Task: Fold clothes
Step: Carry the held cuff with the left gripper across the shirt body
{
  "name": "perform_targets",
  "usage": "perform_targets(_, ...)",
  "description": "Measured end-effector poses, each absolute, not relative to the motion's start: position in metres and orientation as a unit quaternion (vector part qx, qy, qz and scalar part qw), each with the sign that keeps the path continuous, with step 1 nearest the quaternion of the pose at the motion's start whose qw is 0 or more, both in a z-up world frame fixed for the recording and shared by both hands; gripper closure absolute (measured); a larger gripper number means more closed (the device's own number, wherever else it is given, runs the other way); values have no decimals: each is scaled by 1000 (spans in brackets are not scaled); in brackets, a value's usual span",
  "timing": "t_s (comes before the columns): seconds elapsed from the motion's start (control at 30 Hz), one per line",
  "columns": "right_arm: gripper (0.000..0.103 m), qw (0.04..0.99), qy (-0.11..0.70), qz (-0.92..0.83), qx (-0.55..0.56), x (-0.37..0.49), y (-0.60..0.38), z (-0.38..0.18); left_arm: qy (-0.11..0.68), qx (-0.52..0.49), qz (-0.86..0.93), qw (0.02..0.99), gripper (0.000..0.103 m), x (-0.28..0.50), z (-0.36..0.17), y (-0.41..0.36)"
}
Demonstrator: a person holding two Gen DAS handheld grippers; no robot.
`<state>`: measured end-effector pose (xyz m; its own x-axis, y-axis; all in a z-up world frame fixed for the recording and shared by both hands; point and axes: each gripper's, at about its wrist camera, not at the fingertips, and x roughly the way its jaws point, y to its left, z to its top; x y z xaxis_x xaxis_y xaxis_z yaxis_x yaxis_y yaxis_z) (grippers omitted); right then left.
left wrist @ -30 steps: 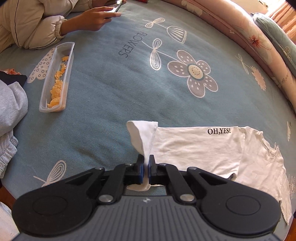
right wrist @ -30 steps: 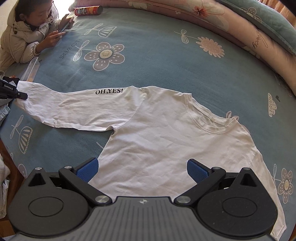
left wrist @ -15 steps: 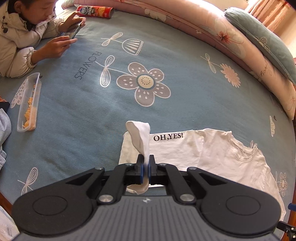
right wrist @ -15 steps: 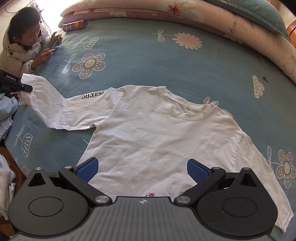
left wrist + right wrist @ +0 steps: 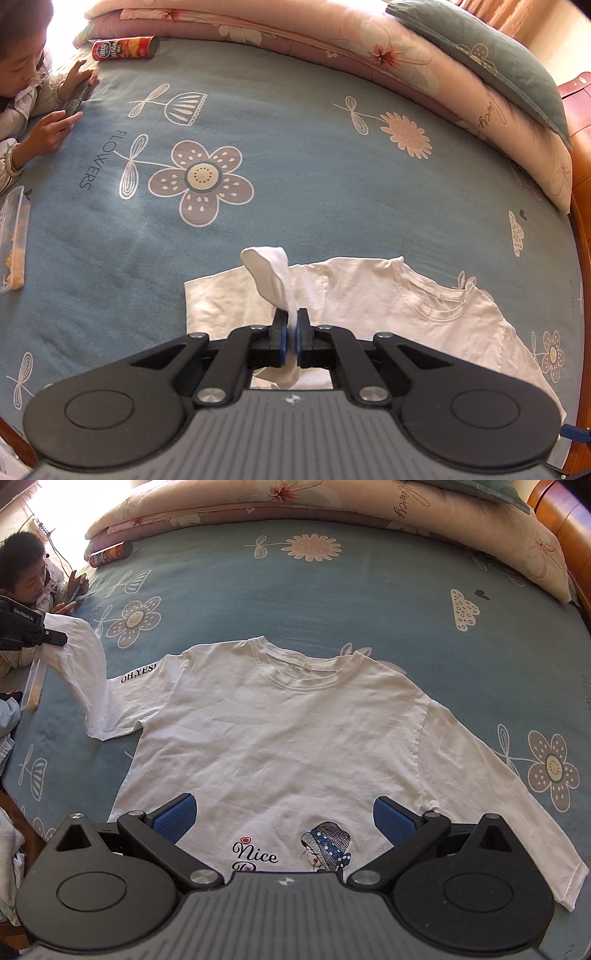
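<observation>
A white long-sleeved shirt (image 5: 295, 734) lies front-up on the blue flowered bedspread (image 5: 332, 602), its neckline toward the rolled quilt (image 5: 332, 502) at the far edge of the bed. The left gripper (image 5: 290, 334) has its jaws pressed together on the cuff of the shirt's sleeve (image 5: 273, 280), the white cloth pinched between the blue pads and looping up above the fingers. From the right gripper's camera that sleeve, printed "OH,YES!" near the shoulder, rises off the bedspread at the shirt's left side, with the black left gripper (image 5: 55, 639) clamped on its end. The other sleeve lies flat, stretched out from the shirt's right side. The right gripper (image 5: 284, 818) hangs over the lower part of the shirt with its blue pads (image 5: 175, 814) spread wide apart and nothing between them; I cannot tell whether the fingers touch the cloth. Beyond the shirt's left side a person (image 5: 26, 579) leans on the bedspread holding a phone, a red snack can (image 5: 125, 48) lies on its side against the quilt, and a clear plastic tray (image 5: 14, 240) of orange snacks sits near the bed's left edge.
</observation>
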<state>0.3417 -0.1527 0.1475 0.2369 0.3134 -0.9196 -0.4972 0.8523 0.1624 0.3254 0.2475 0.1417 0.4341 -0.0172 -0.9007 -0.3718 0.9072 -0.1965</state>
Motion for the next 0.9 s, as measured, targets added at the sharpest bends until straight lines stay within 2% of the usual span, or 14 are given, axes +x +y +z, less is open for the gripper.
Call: perform_targets(0.9, 0, 779, 579, 227, -78, 365, -245, 131, 542, -183, 27, 820, 100, 408, 112, 87)
